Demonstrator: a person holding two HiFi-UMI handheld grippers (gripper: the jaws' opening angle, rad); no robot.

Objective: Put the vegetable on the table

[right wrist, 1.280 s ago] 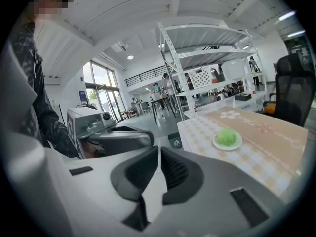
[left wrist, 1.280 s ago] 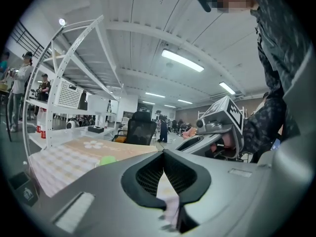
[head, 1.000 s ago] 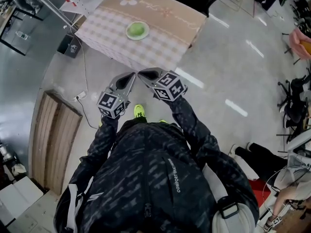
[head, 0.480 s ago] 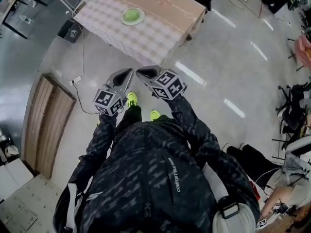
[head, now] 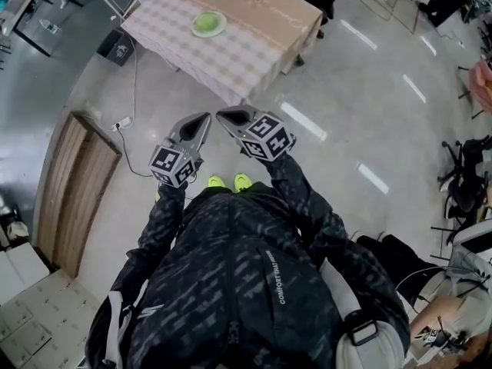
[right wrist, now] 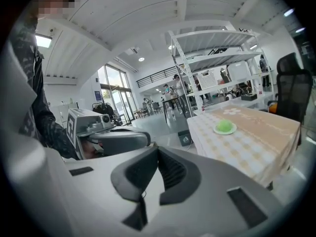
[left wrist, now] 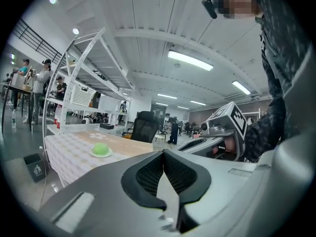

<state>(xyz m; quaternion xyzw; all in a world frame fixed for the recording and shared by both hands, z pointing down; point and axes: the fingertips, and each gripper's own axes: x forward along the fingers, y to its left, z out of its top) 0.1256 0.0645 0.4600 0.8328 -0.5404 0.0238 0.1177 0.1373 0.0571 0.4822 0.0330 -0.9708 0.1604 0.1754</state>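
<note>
Vegetable (head: 208, 21), a round green ball on a plate (head: 195, 31) on the table (head: 254, 29), well apart from the left gripper (head: 204, 119) and right gripper (head: 225, 115), whose jaws are pressed together on nothing, seems light, smooth and ready to roll, so a grip across its middle looks safest.

Wooden board (head: 81, 194); white shelving (right wrist: 212, 37); black chair (right wrist: 292, 85)

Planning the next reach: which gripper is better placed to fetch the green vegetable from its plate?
Left, slightly. The left gripper and right gripper are both shut, empty, far from the table; the vegetable lies more in line with the left one.
</note>
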